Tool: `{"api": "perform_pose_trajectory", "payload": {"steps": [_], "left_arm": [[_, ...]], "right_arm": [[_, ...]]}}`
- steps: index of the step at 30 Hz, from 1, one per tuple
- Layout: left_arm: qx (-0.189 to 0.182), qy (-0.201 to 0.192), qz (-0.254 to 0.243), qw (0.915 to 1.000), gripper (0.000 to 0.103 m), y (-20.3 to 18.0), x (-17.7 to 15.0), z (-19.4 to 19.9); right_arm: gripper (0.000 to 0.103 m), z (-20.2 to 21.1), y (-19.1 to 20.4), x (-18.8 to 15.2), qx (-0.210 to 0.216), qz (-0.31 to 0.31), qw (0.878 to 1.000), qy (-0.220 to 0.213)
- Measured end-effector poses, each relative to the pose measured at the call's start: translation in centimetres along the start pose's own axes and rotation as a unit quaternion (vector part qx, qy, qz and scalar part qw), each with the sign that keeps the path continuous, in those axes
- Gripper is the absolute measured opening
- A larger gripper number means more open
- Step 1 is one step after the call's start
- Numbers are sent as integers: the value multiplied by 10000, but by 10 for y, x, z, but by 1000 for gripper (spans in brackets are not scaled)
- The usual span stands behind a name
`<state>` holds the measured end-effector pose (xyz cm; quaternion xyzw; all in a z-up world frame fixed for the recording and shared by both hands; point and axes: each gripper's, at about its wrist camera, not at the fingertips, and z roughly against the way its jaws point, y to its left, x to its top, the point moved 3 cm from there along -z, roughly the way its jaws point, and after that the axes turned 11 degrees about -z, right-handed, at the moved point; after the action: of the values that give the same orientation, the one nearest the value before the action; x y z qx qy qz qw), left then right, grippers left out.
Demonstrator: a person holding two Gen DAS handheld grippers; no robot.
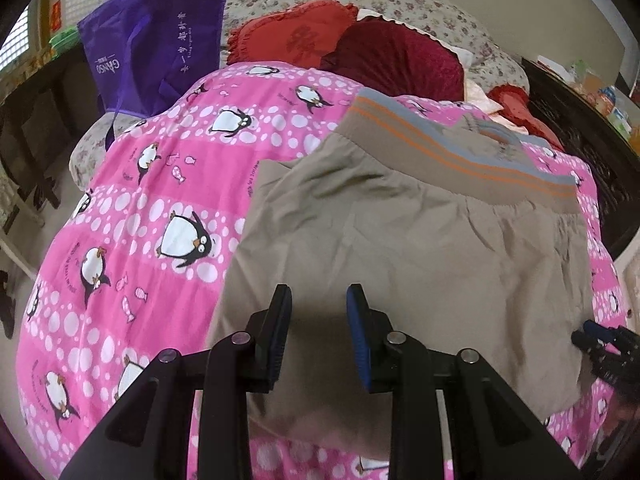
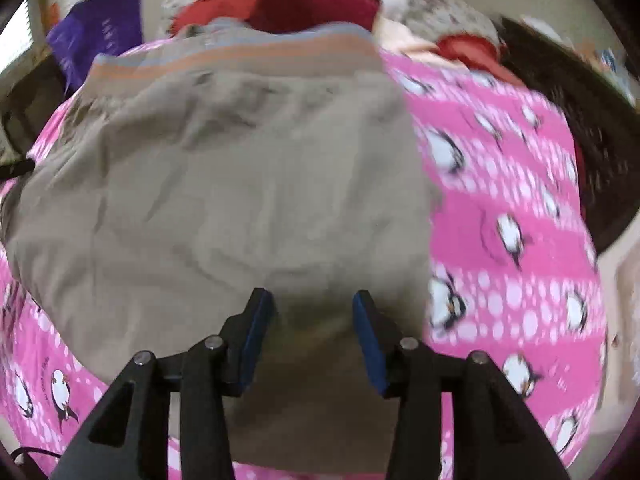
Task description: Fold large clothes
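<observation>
Pink penguin-print blanket (image 1: 132,208) covers the bed beneath you. Your left gripper (image 1: 319,300) and right gripper (image 2: 314,308) both hover with fingers apart, gripping nothing, over the folded tan elastic-waist trousers (image 1: 400,248). Dark red velvet cushion (image 1: 396,60) lies at twelve o'clock.

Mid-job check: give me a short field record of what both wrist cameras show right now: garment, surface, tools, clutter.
garment: tan trousers, folded, lying on the blanket, striped waistband at the far end
surface: pink penguin blanket over a bed
left tool: jaws apart above the trousers' near end, nothing between them
right tool: jaws apart over the trousers' near end, nothing gripped; view blurred
far clutter: purple tote bag, red cushions
fold state: looks partly folded; further folds cannot be judged
</observation>
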<state>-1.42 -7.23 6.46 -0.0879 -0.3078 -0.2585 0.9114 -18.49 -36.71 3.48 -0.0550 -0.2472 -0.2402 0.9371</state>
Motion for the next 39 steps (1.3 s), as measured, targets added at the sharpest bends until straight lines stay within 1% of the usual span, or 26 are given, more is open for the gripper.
{"api": "perform_pose_trajectory", "payload": {"steps": [3, 5, 7, 9, 11, 14, 17, 19, 21, 22, 25, 26, 28, 30, 32, 34, 36, 39], "left_arm": [[-31, -23, -63, 10000, 16, -10, -2, 4], [-115, -34, -36, 9999, 16, -16, -3, 5], [-252, -37, 14, 9997, 16, -23, -3, 6], [-386, -31, 40, 9992, 16, -32, -3, 4], [-454, -15, 0, 9990, 17, -43, -3, 0], [-351, 14, -171, 9992, 17, -58, -5, -9], [-265, 154, -214, 9993, 17, -60, -7, -20], [-287, 239, -161, 9992, 17, -58, -9, -26], [-319, 257, -116, 9991, 17, -55, -9, -29], [-341, 261, -94, 9990, 17, -54, -8, -30], [-386, 271, -78, 9989, 17, -53, -8, -32], [-403, 287, -78, 9987, 17, -53, -8, -33], [-403, 274, -98, 9988, 17, -53, -9, -33], [-400, 280, -112, 9987, 17, -52, -9, -35], [-417, 278, -73, 9987, 17, -52, -10, -35], [-426, 277, -50, 9987, 17, -51, -9, -35], [-421, 281, -45, 9987, 17, -51, -9, -34], [-416, 295, -52, 9987, 17, -52, -9, -32]], "right_arm": [[45, 14, -15, -1, 147, -368, 9992, 24], [45, 27, -16, -1, 306, -499, 9982, -120], [46, 41, -9, 3, 598, -513, 9965, -272], [46, 48, 6, 8, 875, -416, 9946, -376], [46, 50, 23, 11, 1039, -303, 9932, -419], [46, 42, 55, 20, 1263, -158, 9909, -444], [46, 30, 79, 30, 1456, -116, 9883, -438], [46, 22, 94, 36, 1585, -103, 9864, -414], [46, 7, 105, 41, 1540, -43, 9875, -345], [46, -3, 110, 42, 1443, 35, 9891, -300], [45, -39, 110, 36, 785, 247, 9966, -33], [45, -46, 108, 33, 758, 277, 9967, 20], [45, -45, 103, 28, 819, 314, 9961, -65], [45, -36, 101, 26, 635, 311, 9975, -34], [45, -25, 97, 26, 669, 160, 9976, -47], [45, -10, 95, 30, 856, 34, 9962, -138], [46, 0, 100, 33, 1052, 52, 9941, -270], [53, -1, 115, 31, 1224, 214, 9918, -285]]}}
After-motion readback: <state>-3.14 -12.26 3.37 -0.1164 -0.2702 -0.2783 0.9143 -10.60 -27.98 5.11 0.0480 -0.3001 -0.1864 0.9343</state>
